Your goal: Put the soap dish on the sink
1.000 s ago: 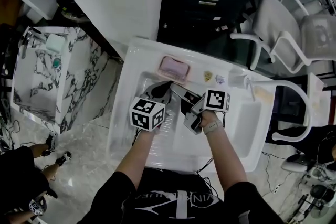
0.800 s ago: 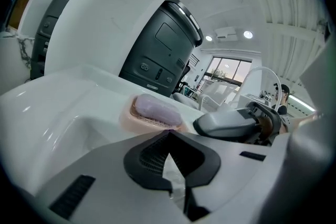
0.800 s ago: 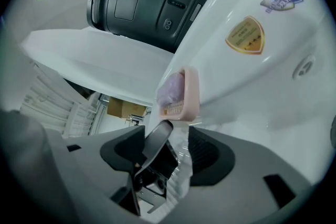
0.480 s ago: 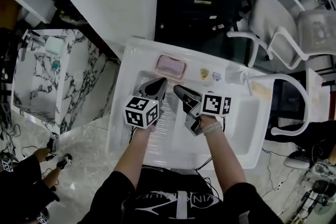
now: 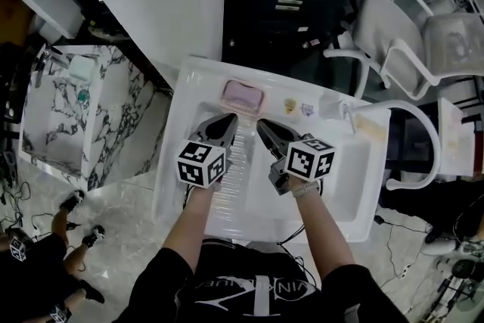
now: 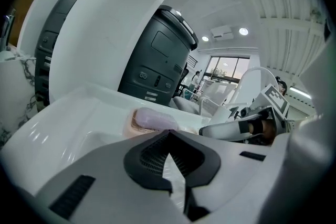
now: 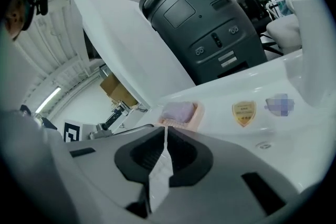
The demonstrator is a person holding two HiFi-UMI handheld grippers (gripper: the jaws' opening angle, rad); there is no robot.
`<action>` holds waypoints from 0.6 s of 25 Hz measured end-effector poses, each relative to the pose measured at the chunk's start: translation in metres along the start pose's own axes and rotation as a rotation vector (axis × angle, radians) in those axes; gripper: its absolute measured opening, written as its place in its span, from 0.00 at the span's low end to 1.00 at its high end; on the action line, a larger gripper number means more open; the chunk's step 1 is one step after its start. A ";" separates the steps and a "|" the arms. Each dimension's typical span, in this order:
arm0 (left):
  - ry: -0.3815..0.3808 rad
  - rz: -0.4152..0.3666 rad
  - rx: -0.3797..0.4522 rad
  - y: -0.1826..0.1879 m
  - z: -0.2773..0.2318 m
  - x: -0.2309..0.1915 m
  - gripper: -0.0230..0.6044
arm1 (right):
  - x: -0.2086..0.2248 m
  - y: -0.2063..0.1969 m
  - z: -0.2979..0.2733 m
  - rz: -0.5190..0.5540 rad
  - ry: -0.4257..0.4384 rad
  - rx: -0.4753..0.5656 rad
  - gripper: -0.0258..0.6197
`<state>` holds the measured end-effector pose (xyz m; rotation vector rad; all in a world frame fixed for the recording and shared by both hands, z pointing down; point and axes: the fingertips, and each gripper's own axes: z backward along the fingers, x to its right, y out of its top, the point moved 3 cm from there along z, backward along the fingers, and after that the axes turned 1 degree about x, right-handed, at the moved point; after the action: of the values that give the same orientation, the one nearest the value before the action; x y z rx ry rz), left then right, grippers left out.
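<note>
Both pairs of jaws are pressed together on nothing. The left gripper (image 5: pixel 225 122) and right gripper (image 5: pixel 262 126) hang over the basin. Just past their tips, the soap dish (image 5: pixel 243 95) sits flat on the sink (image 5: pixel 198 76) back ledge, so the placing looks done.

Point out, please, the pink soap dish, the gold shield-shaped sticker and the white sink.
pink plastic soap dish (image 7: pixel 197 114): right gripper view, on its right rim beside the lilac bar.
gold shield-shaped sticker (image 7: pixel 244 113): right gripper view, on its centre.
white ceramic sink (image 5: pixel 186 104): head view, on its bare left rim.
</note>
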<state>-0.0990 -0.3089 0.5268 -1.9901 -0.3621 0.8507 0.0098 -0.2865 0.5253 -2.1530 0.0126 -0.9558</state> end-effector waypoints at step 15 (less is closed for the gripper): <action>0.051 -0.047 0.062 0.010 0.047 0.018 0.06 | -0.017 0.000 0.050 0.275 -0.047 0.045 0.09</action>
<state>-0.1195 -0.2742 0.4943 -1.9351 -0.3487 0.7715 0.0295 -0.2497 0.4931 -2.0659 0.2554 -0.7395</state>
